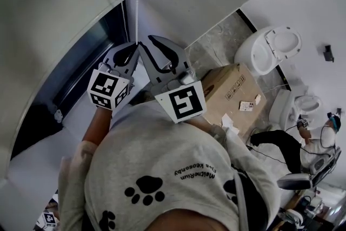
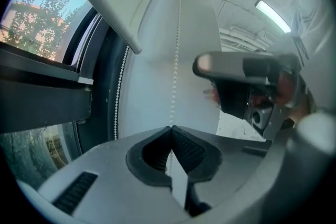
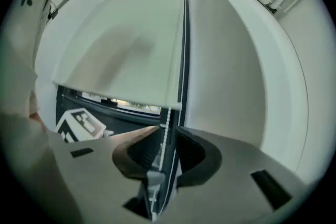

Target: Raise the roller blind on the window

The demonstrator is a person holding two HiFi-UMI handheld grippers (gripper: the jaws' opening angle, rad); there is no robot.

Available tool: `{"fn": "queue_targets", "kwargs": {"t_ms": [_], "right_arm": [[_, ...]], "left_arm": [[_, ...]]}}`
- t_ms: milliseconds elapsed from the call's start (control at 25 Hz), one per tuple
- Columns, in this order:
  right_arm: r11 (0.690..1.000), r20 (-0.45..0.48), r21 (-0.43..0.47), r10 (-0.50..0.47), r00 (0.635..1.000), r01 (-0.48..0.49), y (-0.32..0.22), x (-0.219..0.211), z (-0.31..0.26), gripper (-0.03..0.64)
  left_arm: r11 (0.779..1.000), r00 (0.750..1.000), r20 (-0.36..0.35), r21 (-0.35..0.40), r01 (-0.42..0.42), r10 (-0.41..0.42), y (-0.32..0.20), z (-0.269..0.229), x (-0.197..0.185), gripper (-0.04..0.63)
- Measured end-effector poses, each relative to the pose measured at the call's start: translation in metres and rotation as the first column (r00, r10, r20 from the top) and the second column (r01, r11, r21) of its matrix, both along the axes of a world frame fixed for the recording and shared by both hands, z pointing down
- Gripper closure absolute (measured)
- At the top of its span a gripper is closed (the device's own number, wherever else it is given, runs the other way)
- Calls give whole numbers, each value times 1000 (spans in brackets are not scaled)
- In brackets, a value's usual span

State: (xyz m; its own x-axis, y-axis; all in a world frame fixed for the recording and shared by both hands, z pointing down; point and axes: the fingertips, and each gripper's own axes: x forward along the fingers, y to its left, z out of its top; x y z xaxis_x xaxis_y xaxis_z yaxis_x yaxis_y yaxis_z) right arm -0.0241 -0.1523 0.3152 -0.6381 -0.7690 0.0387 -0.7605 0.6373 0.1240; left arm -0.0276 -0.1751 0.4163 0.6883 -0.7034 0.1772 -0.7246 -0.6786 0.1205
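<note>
Left fingers (image 2: 189, 149): closed tight on my bead chain (image 2: 175, 65) | right fingers (image 3: 189, 153): apart, chain running loose and vertical between them, mid-frame | roller blind (image 3: 115, 55): upper left, part-lowered | next grip looks to be my right's.

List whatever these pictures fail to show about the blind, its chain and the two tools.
- Lower loop of the bead chain: hidden behind the body of the left tool, left gripper view.
- Chain drive of the roller blind: cut off by the top edge, head view.
- Whether the chain touches the open right tool: too blurred, right gripper view.
- Print on the cardboard box: too small, head view.
</note>
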Motion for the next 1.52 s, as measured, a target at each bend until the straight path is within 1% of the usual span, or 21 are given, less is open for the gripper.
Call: {"fn": "queue_targets", "kwargs": {"t_ms": [80, 160, 280, 400, 560, 720, 800, 1000, 1120, 1520], "right_arm": [[1000, 57, 9, -14, 998, 14, -4, -3, -22, 526], [999, 83, 31, -21, 996, 18, -8, -6, -42, 526], [998, 95, 55, -19, 995, 14, -15, -8, -62, 526], [998, 107, 54, -19, 994, 13, -22, -10, -72, 526], [997, 122, 59, -46, 991, 39, -29, -14, -84, 530], [996, 116, 63, -75, 990, 68, -29, -20, -92, 587], [995, 119, 60, -83, 989, 76, -29, -22, -93, 601], [994, 135, 78, -82, 987, 72, -28, -17, -92, 604], [993, 111, 93, -76, 991, 66, -28, -17, -89, 606], [998, 58, 26, -58, 997, 57, -29, -20, -33, 606]], "left_arm": [[1000, 1000, -1, 2, -2, 2, 1, 1, 2, 588], [1000, 1000, -1, 5, -4, 4, 1, 0, 3, 588], [1000, 1000, -2, 6, -4, 4, 0, 1, 3, 588], [1000, 1000, -4, 7, -3, 3, 0, 1, 2, 588], [1000, 1000, -6, 10, -2, 2, 0, 1, 2, 588], [1000, 1000, -7, 11, 0, 0, 1, 2, 0, 588], [1000, 1000, -6, 13, 1, -1, 1, 1, 0, 588], [999, 1000, -3, 34, 17, -17, 0, 1, -1, 588], [999, 1000, -4, 31, 21, -21, 1, 4, 0, 588], [998, 997, 57, -28, 58, -56, 11, 62, -5, 588]]}}
